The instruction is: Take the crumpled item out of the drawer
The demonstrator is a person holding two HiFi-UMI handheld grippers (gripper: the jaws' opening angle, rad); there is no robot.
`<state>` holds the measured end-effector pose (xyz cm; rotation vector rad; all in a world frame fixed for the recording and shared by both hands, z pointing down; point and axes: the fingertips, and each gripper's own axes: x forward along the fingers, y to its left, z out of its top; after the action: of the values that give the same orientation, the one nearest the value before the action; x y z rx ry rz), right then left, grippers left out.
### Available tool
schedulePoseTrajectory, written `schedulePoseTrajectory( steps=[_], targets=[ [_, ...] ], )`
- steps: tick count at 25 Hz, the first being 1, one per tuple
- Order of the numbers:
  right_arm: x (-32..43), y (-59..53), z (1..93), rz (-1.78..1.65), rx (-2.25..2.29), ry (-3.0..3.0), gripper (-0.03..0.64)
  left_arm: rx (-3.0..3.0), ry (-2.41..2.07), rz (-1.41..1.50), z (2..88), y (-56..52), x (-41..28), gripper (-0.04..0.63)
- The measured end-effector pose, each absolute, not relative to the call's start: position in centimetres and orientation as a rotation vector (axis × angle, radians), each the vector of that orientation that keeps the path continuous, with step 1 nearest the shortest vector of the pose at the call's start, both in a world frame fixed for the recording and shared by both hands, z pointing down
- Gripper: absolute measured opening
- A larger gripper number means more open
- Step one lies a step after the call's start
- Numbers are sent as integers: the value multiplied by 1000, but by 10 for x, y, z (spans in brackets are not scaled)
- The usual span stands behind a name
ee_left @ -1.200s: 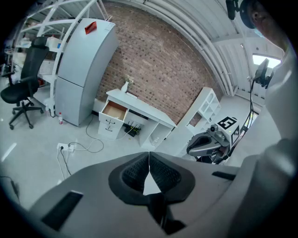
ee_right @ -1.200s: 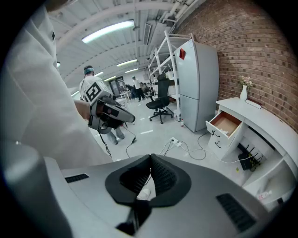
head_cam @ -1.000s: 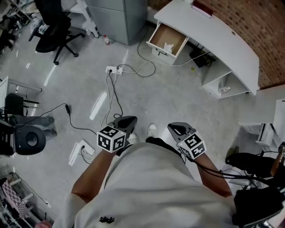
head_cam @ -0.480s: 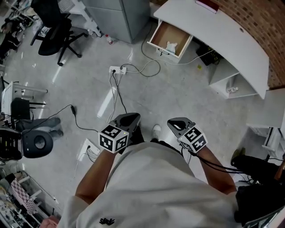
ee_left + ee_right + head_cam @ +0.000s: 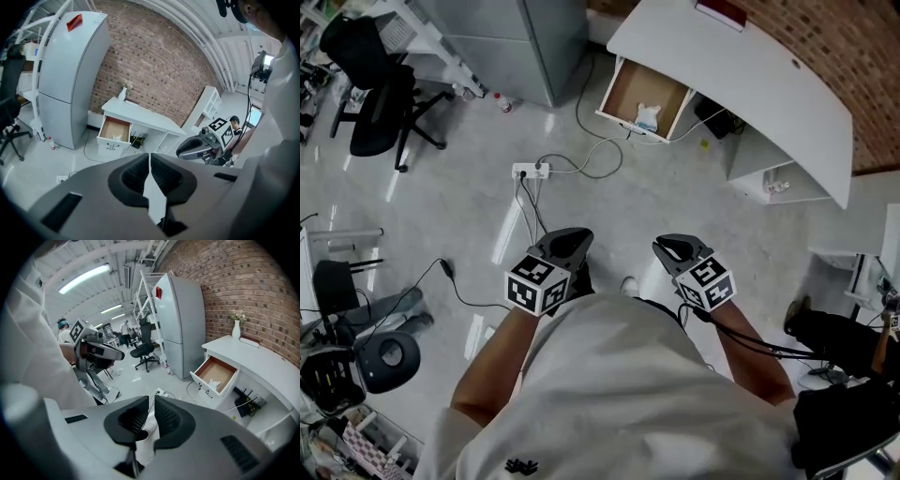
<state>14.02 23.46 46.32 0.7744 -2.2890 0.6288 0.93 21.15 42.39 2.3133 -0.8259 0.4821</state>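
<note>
Crumpled item in drawer, far ahead; right gripper looks nearer vs left gripper. Both closed, empty.

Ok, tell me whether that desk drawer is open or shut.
Open. The drawer is pulled out from the white desk, brown inside exposed, the crumpled white item lying in it.

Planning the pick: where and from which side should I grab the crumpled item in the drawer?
Probably pinch the raised top of the crumpled item, coming down from above. It sits near the front wall of the open drawer, whose walls block sideways approaches. Its folds are too small to see.
</note>
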Motion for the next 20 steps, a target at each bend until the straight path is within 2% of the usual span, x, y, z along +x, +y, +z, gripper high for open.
schedulePoseTrajectory(
  steps=[6,10,20],
  targets=[
    [93,129,466,609,927,-2235,60,2362,-726,510,429,126,-56,26],
    [88,64,470,627,1046,-2193,58,2335,-704,517,439,78,-88,26],
    [160,-123,547,826,1236,-2073,61,2280,-776,549,446,-51,-61,26]
  ],
)
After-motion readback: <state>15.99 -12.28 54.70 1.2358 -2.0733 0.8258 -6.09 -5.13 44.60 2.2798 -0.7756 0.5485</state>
